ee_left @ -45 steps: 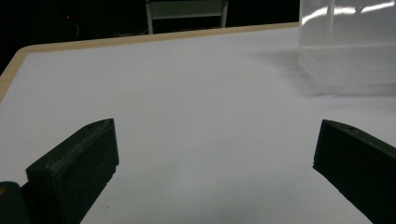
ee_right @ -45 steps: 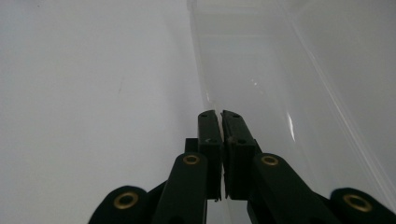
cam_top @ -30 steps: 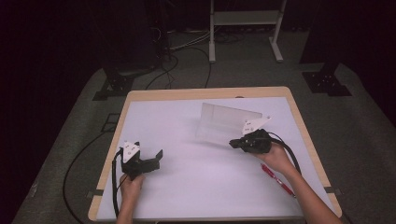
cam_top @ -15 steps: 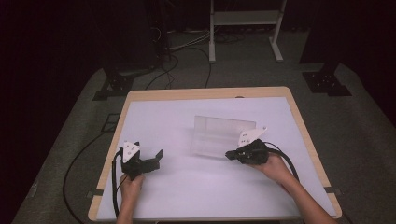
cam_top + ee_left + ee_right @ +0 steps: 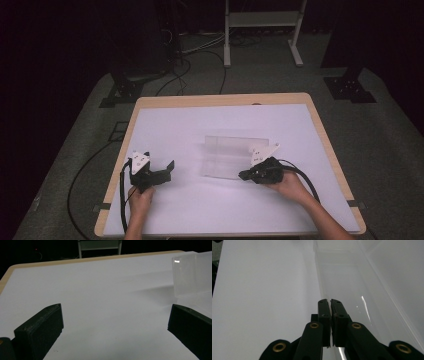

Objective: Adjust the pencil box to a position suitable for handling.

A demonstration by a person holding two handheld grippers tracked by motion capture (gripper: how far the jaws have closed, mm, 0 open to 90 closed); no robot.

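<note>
A clear plastic box [image 5: 227,155] lies on the white table top [image 5: 200,120], right of the middle. My right gripper [image 5: 243,175] is at the box's near right corner, and its jaws are shut on the thin clear wall. In the right gripper view the two black jaws [image 5: 329,302] are pressed together over that wall, and the box [image 5: 354,282] stretches away ahead of them. My left gripper [image 5: 169,171] rests at the near left of the table, open, with nothing between its jaws. In the left gripper view its jaws [image 5: 115,315] stand wide apart, and the box [image 5: 192,272] is far off at the upper right.
The table has a wooden rim [image 5: 220,99]. Beyond it on the dark floor stand a white-legged frame [image 5: 262,20], loose cables [image 5: 200,47] and two dark stand bases [image 5: 350,87]. A black cable [image 5: 300,175] trails from the right gripper.
My right gripper has moved left and down with the clear box, which went from tilted in the air to lying low on the table. The left gripper has stayed put.
</note>
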